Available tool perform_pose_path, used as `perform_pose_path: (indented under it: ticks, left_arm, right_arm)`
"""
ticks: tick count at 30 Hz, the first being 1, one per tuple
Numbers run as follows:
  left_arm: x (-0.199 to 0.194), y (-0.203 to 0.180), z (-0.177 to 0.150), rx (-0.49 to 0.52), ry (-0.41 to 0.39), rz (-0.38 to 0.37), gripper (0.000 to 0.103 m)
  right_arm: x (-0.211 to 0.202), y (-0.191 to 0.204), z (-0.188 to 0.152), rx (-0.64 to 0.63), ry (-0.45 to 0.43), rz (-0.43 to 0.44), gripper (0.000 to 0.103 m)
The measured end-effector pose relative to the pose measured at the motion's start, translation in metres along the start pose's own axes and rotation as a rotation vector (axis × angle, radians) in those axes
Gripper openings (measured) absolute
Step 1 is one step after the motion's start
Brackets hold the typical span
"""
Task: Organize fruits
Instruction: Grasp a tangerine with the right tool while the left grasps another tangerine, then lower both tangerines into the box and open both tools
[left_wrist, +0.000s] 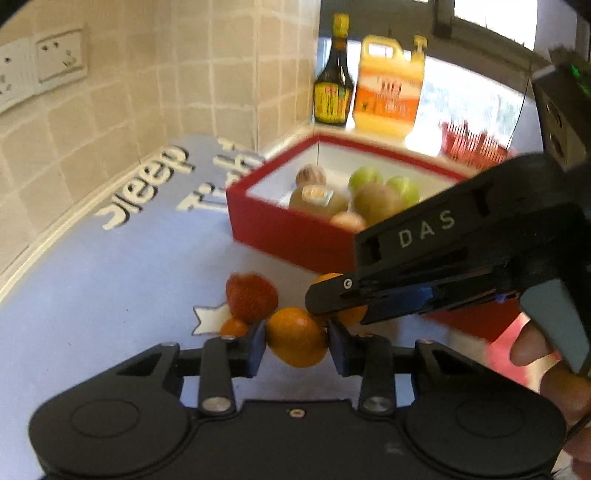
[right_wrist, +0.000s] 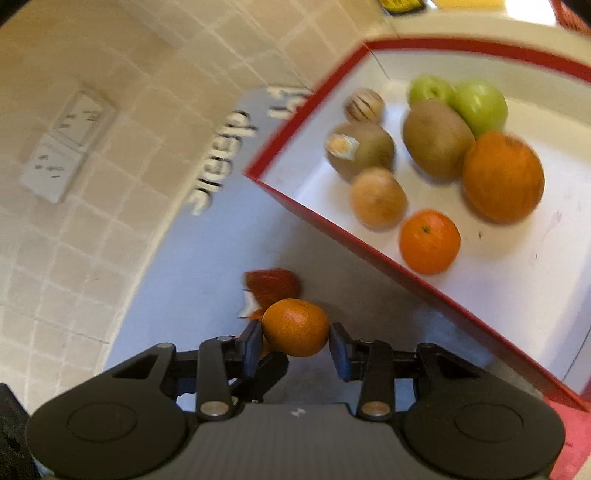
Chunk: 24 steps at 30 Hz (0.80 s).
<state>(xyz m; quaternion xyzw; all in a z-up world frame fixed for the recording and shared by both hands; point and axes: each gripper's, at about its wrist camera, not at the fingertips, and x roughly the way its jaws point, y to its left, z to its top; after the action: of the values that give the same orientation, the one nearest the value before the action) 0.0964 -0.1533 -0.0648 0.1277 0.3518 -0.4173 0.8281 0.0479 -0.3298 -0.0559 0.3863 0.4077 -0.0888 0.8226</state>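
- Left hand-held gripper clamped, by the look of it, on a mandarin, both pads flush against its sides
- Right hand-held gripper straddling a second mandarin; left pad touching, a sliver of gap possibly at the right pad, so cannot tell whether gripped or merely bracketed
- Both fruits low over the blue surface, side by side, just beside a strawberry
- Red box ahead and to the right of both, already holding kiwis, green apples and oranges
- Right one nearer the box, crossing in front of the left one's path
- Judged sensible: right side first, up over the near wall, down onto bare white floor; left side after
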Motion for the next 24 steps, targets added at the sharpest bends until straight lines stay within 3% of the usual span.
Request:
perform_pose_path:
  ticks: [2,6,9,12,17,24]
  left_arm:
    - [-0.015,-0.003,0.009,0.004,-0.043,0.004,0.043]
    - [-0.041,-0.012,0.040,0.042,-0.153,0.025,0.043]
    - [-0.050,-0.021,0.074,0.065,-0.234,0.022,0.043]
    - [-0.043,-0.033,0.103,0.093,-0.281,0.003,0.043]
    - [-0.001,-0.063,0.131,0.153,-0.239,-0.070,0.043]
    - [0.082,-0.103,0.137,0.184,-0.093,-0.174,0.043]
  right_arm:
    - [-0.018,0.006,0.004,-0.035,-0.044,0.016,0.041]
    - [-0.070,0.008,0.026,-0.093,-0.221,0.006,0.041]
    - [-0.110,-0.002,0.053,-0.116,-0.376,-0.069,0.041]
    - [-0.140,-0.024,0.082,-0.111,-0.469,-0.163,0.041]
    - [-0.143,-0.073,0.124,-0.067,-0.386,-0.276,0.042]
    - [-0.101,-0.125,0.139,0.018,-0.230,-0.317,0.042]
